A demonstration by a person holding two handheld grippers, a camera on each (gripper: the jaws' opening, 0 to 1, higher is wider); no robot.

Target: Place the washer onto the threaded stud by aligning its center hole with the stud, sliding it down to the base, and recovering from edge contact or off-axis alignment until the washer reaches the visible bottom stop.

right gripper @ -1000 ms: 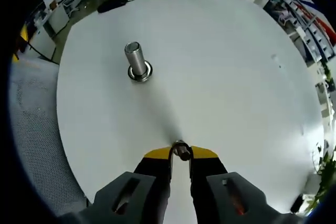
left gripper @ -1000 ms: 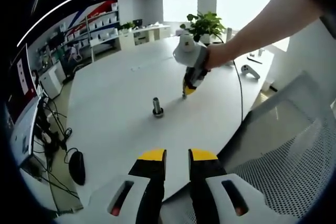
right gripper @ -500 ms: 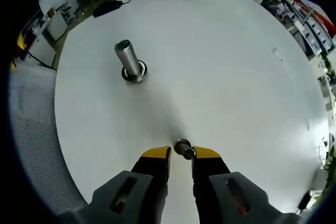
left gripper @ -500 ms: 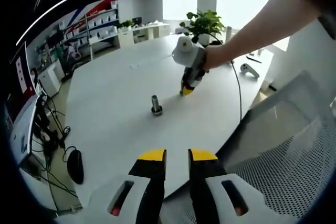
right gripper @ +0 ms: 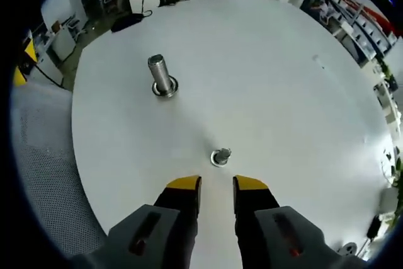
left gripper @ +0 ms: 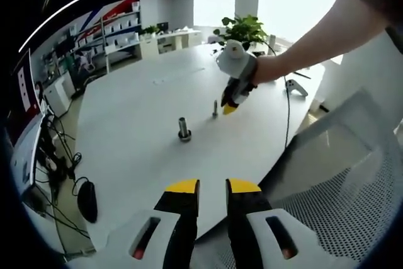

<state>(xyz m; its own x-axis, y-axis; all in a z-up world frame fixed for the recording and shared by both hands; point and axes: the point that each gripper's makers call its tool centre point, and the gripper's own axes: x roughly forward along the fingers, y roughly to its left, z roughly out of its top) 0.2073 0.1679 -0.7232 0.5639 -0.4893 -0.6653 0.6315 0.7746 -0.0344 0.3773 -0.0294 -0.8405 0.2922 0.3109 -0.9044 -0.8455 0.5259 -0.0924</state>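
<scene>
A thick threaded stud [right gripper: 162, 75] stands upright on the round white table [right gripper: 283, 92], with a metal ring around its foot; it is also in the left gripper view as the stud [left gripper: 183, 128]. Closer to my right gripper [right gripper: 217, 184] stands a small metal pin with a ring-shaped base [right gripper: 220, 155], just ahead of the open jaws and apart from them. The left gripper view has the same small pin [left gripper: 215, 108] beside the right gripper [left gripper: 230, 106], held by a hand. My left gripper [left gripper: 213, 187] hovers at the near table edge, jaws slightly apart with nothing between them.
A black mouse [left gripper: 86, 201] and cables lie at the table's left edge. A potted plant [left gripper: 242, 29] and a white controller [left gripper: 296, 86] sit at the far side. A mesh chair [left gripper: 340, 174] stands to the right.
My right gripper opened and drew back from the small pin, which now stands free on the table. The left gripper kept its place.
</scene>
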